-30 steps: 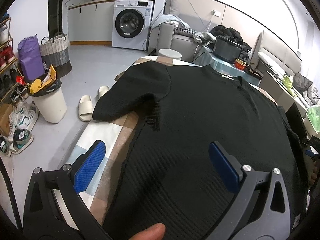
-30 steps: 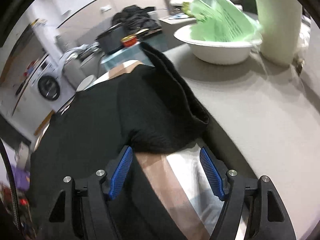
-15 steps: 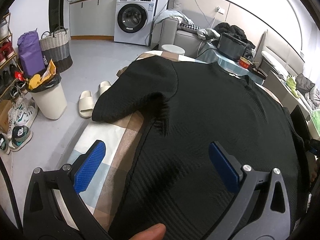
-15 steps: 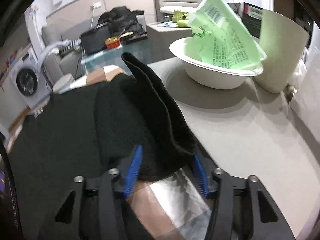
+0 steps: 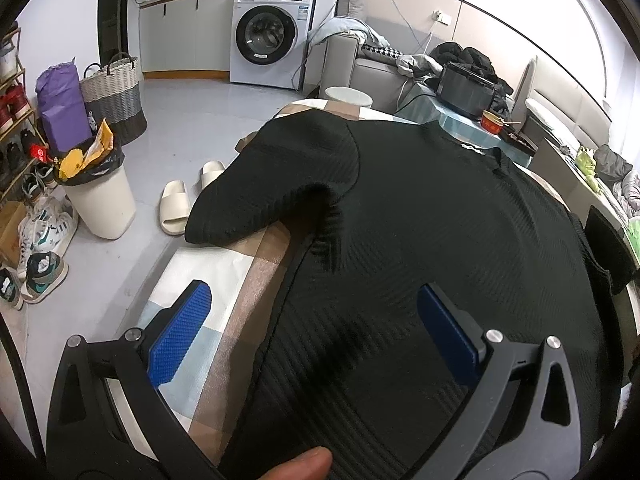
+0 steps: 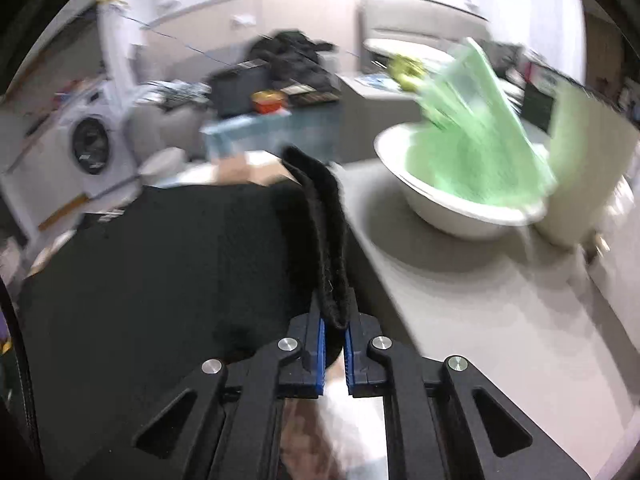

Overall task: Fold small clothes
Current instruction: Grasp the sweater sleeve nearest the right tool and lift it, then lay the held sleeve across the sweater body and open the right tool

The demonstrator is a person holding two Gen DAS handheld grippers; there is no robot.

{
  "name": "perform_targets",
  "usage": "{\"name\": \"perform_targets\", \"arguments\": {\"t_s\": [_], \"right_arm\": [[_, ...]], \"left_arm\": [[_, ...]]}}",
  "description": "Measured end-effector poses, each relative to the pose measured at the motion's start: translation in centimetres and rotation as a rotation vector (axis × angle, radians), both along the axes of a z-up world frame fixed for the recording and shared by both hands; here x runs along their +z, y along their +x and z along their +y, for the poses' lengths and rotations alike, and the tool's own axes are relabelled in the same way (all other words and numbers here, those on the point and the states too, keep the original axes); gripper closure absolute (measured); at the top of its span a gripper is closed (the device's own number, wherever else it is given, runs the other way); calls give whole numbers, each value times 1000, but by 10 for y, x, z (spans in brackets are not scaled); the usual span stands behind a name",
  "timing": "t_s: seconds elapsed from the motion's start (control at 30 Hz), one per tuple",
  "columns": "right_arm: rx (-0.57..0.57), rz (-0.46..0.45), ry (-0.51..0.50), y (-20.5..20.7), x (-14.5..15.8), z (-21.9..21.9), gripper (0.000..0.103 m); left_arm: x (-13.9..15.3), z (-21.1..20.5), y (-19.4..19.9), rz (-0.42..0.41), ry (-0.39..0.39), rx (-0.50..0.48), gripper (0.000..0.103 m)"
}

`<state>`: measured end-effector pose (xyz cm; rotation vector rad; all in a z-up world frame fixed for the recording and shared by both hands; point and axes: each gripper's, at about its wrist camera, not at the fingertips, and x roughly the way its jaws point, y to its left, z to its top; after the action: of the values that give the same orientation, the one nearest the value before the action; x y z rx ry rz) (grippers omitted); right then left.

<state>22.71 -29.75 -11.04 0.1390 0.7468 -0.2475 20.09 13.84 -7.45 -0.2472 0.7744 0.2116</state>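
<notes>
On a checked cloth (image 5: 224,276) covering the table, black ribbed top (image 5: 432,240) spread flat, one short sleeve (image 5: 280,184) lying out toward the floor side. Above its lower part, left gripper (image 5: 316,328) hovering with blue pads (image 5: 180,336) spread wide, one over the cloth, the other over the knit, nothing between them pressed. A fingertip (image 5: 300,466) visible at the bottom edge.

At the far side, right gripper (image 6: 335,348) with jaws just drawn together, pinching the cuff of the other sleeve (image 6: 324,240), which stands up as a narrow ridge off the table. View there blurred. Just beyond, on the grey counter (image 6: 500,320), a white bowl (image 6: 460,216) holding a green packet (image 6: 476,136). Further back, washing machine (image 5: 272,36), bin (image 5: 100,196) and slippers (image 5: 176,208) on the floor.
</notes>
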Motion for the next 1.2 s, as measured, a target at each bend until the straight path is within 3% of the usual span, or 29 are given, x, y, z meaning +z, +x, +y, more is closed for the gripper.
{"name": "perform_targets", "arguments": {"t_s": [0.17,0.23,0.3,0.37,0.43,0.6,0.77,0.9,1.03,1.17,1.2], "right_arm": [[229,-110,-16,15,35,49,96],[382,-113,30,23,44,80,96],[544,-23,77,29,38,115,95],[672,122,81,31,19,145,88],[718,203,95,28,3,158,85],[642,247,89,27,-17,145,65],[558,236,77,20,-21,125,61],[538,212,108,8,-20,112,60],[537,190,135,-10,-14,106,60],[534,170,158,-21,-10,106,60],[534,165,165,-24,-9,105,60]], "left_arm": [[7,1,-3,-17,3,1,1],[9,1,-4,-19,3,3,1],[11,2,-6,-18,5,9,1],[14,2,-8,-22,7,12,1],[17,2,-11,-28,9,16,1],[20,4,-14,-30,12,18,1],[20,14,-11,-15,-17,55,1],[19,43,-13,-24,-155,125,4],[12,79,-12,-35,-346,180,26],[-4,106,-5,-42,-538,194,34],[-8,110,-2,-40,-555,202,36]]}}
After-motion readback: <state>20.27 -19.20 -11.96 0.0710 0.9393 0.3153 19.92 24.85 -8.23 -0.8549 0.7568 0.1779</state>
